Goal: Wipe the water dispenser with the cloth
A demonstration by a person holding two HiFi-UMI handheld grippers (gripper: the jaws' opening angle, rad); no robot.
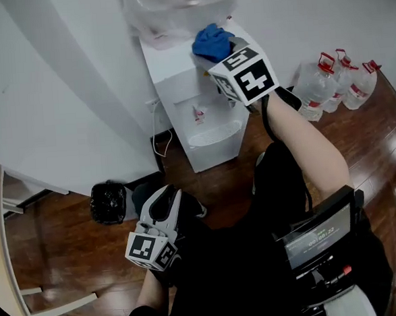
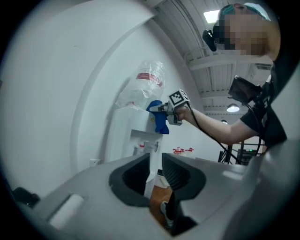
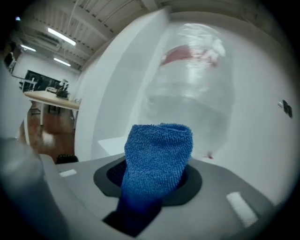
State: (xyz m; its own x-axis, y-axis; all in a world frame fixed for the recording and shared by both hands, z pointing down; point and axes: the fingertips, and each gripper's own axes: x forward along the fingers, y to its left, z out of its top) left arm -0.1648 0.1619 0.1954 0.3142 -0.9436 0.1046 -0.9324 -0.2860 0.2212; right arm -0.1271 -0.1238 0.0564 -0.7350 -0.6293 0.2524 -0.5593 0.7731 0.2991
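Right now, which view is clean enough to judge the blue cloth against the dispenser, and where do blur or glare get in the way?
Head view: sharp and evenly lit, blue microfibre cloth clear against the white water dispenser, edges bowed. Right gripper view: cloth crisp, clear plastic water bottle behind it smeared soft. Left gripper view: ceiling lights glare, cloth small, heavy fisheye.

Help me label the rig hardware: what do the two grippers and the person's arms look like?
Both grippers are light grey shells with black pads, each carrying a cube of black-and-white square markers: left gripper, right gripper. A black cable trails from the right one. The person wears a black short-sleeved top.
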